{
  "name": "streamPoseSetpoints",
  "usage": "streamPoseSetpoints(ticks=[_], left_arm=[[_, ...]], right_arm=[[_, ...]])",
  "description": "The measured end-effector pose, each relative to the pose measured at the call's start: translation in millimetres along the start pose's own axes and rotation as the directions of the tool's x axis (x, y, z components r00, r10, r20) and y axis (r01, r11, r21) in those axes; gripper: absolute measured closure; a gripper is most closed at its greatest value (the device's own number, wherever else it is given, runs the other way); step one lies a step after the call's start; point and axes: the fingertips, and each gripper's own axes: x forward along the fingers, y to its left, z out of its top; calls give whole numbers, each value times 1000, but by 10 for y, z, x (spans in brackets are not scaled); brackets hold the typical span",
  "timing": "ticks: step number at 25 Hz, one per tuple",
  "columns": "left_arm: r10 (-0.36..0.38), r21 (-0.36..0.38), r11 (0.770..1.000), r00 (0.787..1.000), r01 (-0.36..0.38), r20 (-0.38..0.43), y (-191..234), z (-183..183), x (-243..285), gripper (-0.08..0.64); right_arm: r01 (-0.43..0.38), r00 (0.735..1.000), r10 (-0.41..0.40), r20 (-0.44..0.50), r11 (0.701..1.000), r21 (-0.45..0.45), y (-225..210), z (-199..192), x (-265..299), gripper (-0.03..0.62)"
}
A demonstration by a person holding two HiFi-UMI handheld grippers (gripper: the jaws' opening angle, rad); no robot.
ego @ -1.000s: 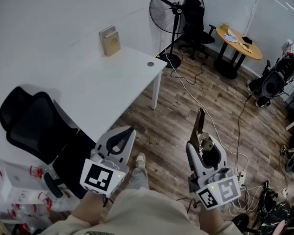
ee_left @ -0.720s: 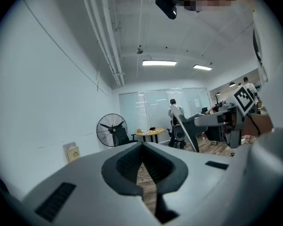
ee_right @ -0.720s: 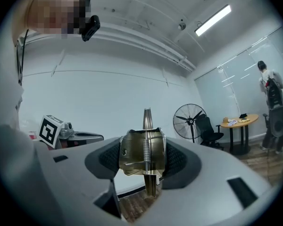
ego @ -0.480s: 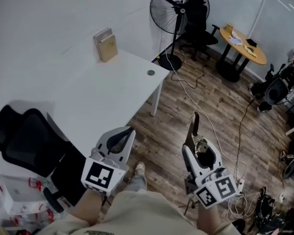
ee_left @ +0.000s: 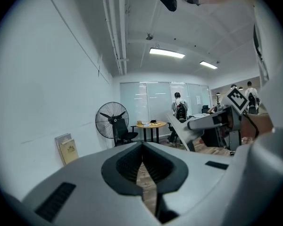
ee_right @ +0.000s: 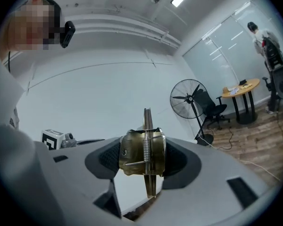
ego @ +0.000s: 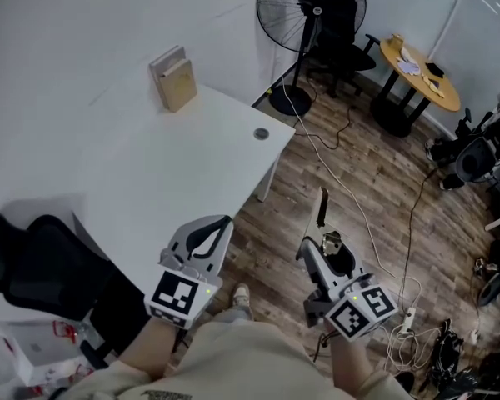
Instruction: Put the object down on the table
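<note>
The right tongs (ego: 327, 248) are clamped on a brass object (ee_right: 144, 152) with a coil spring and a thin upright strip. They hold it in the air over the wooden floor (ego: 375, 173), just off the white counter's (ego: 175, 165) near right edge. The left tongs (ego: 223, 222), closed on nothing, hang at that counter's near corner.

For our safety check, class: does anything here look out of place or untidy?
A loose white cable snakes across the wooden floor from near the fan to a tangle near the power strip, a likely trip hazard.
</note>
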Motion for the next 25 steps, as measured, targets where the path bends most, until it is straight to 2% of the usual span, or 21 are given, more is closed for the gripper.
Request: streamPoseSetpoints(ticks=[4, 8, 14, 19, 25], left_arm=[[-27, -23, 999, 1000, 27, -14, 340, -96, 233, 538], [-34, -32, 999, 999, 33, -21, 561, -137, 398, 538], [-6, 26, 1000, 998, 8, -61, 733, -329, 572, 538], [-12, 22, 1000, 997, 14, -71, 749, -366, 764, 538], [1, 27, 1000, 995, 2, -95, 812, -403, 1124, 538]], right_arm=[[6, 1000, -7, 0, 985, 173, -162, -59, 455, 356], [27, 1000, -28, -1, 957, 288, -325, -109, 749, 356], [37, 999, -36, -11, 919, 392, -484, -216, 986, 356], [24, 1000, -20, -13, 872, 489, -707, -266, 1131, 356], [22, 1000, -9, -27, 831, 556, -1098, -288, 1408, 356]])
